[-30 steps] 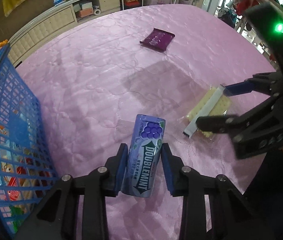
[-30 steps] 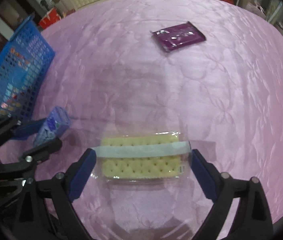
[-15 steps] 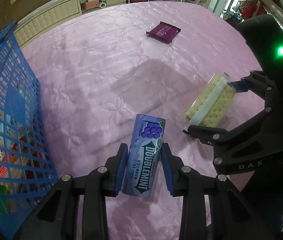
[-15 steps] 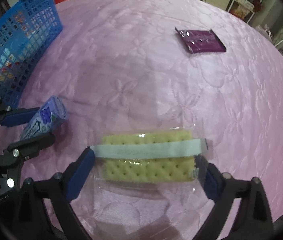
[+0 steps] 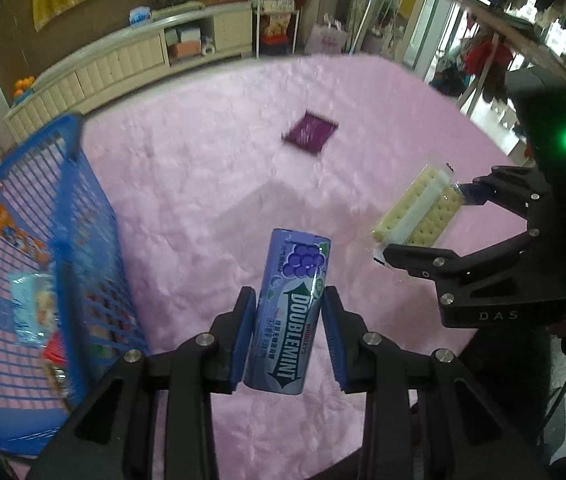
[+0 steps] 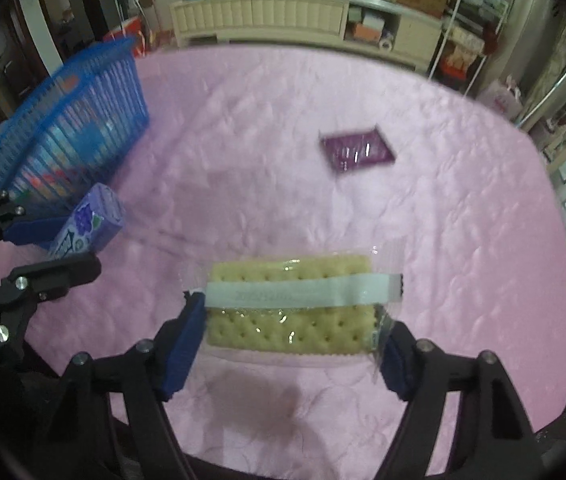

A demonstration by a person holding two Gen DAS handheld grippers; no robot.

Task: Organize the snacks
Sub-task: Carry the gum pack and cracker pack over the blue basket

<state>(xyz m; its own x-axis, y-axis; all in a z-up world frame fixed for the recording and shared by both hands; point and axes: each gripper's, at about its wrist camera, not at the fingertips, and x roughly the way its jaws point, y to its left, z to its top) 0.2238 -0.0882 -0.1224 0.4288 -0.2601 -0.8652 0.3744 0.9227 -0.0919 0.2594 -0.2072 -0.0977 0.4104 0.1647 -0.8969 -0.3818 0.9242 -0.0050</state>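
Above a pink quilted tabletop [image 5: 211, 184], both grippers carry snacks clear of the cloth. At left, the left gripper [image 5: 289, 330] is clamped on a purple Doublemint gum canister [image 5: 289, 312], blue pads pressed to its sides, long axis running forward along the fingers, grape-printed cap pointing away. At right, the right gripper [image 6: 293, 334] is closed on a clear-wrapped cracker pack [image 6: 291, 312], squeezed end to end, so its long axis lies crosswise between the jaws; a pale band runs along the top of the cream, dimpled biscuits.

A blue mesh basket [image 5: 71, 216] stands on the table's left edge, just beside the left gripper and already holding several bright packets. It lies to the left of both tools, so the canister looks to have the shorter trip, while the crackers would have to cross the table. Judging from this, dropping both into the basket seems the step in hand.

A dark purple wrapper [image 5: 310, 134] lies flat on the cloth, well ahead of both grippers, untouched.
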